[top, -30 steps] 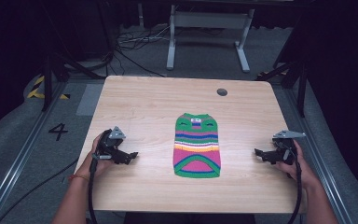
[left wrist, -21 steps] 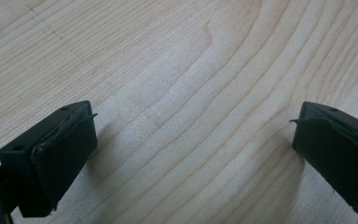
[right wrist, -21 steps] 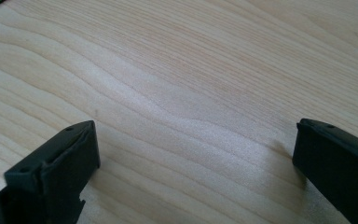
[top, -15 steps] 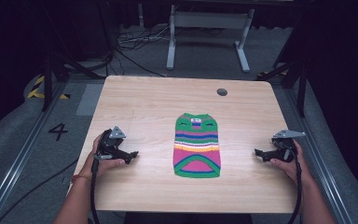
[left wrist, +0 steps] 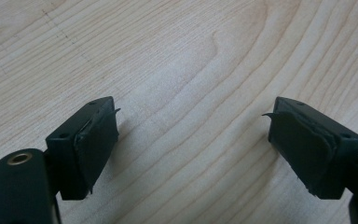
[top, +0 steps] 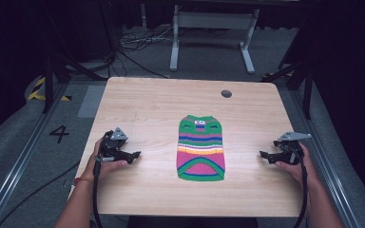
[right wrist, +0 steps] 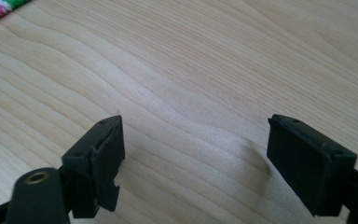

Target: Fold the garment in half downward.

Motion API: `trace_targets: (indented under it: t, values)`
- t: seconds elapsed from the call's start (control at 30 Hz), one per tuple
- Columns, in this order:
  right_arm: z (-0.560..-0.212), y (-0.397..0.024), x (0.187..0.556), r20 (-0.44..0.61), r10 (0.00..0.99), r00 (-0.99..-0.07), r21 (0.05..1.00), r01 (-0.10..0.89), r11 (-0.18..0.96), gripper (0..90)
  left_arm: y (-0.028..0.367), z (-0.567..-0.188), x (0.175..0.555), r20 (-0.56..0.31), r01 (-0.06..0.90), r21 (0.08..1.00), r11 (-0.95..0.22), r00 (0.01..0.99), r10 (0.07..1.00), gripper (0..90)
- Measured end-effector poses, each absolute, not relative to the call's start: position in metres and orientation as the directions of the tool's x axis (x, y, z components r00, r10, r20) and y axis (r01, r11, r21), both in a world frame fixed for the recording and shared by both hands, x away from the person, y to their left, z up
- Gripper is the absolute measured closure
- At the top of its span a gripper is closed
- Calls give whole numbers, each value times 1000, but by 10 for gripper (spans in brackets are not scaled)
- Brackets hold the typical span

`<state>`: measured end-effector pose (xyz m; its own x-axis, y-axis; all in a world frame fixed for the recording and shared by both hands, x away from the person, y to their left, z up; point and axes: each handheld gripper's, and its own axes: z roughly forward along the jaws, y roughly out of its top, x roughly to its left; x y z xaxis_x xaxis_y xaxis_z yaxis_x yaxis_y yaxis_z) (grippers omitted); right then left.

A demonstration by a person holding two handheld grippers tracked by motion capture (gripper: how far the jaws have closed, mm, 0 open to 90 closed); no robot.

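The wooden counter (top: 142, 109) is seen bare except for a striped knitted garment (top: 201, 148), laid flat at its centre, apparently a small sweater. The left gripper (top: 132, 156) and right gripper (top: 265, 155) are rested well apart from it, jaws wide and empty. A single-layer pinch could bunch the knit.

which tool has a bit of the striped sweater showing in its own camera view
The right tool: the striped sweater peeks into the top-left corner of its view, while the left tool looks along bare wooden table.
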<state>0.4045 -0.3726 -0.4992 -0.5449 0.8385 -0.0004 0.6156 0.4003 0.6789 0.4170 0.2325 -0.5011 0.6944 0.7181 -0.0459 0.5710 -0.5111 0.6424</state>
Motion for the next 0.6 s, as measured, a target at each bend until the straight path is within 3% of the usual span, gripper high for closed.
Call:
trace_targets:
  t: [0.1, 0.2, 0.6]
  values:
    - [-493, -373, 406, 41, 845, -534, 689, 627, 363, 225, 228, -500, 418, -44, 561, 640, -525, 709, 704, 179]
    - [-486, -371, 407, 43, 841, -539, 706, 612, 357, 236, 225, -496, 419, -45, 543, 637, -548, 735, 677, 283]
    - [-465, -352, 424, 35, 814, -580, 727, 573, 378, 267, 210, -480, 435, -37, 525, 643, -558, 748, 662, 282]
